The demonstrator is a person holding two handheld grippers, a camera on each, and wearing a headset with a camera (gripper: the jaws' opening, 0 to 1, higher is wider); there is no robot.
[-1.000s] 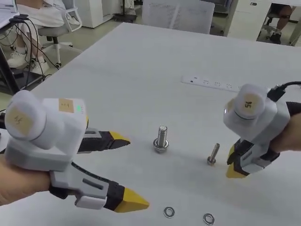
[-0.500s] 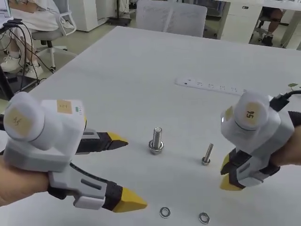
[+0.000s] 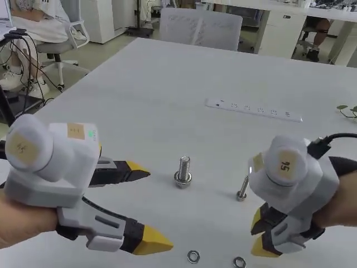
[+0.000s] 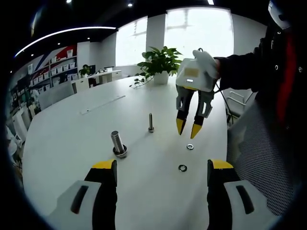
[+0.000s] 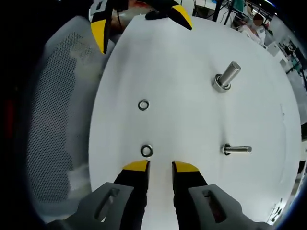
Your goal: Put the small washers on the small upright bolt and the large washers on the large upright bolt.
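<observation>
Two bolts stand upright on the white table (image 3: 167, 100): a large bolt (image 3: 183, 170) with a washer around its foot, and a small bolt (image 3: 243, 188) to its right. Two loose washers lie near the front edge, one (image 3: 193, 257) left of the other (image 3: 239, 262). My left gripper (image 3: 144, 204) is wide open and holds nothing, left of the large bolt. My right gripper (image 3: 257, 237) points down with its jaws slightly open, just above the right washer (image 5: 147, 151). The other washer (image 5: 143, 104) lies beyond it.
A white power strip (image 3: 254, 110) lies at the table's far right. A grey chair (image 3: 201, 28) stands past the far edge and a potted plant (image 4: 160, 60) sits at one end. The front table edge runs close to the washers.
My right gripper has come back from beside the small bolt toward the front edge and now hangs over the right washer. The left gripper has hardly moved.
</observation>
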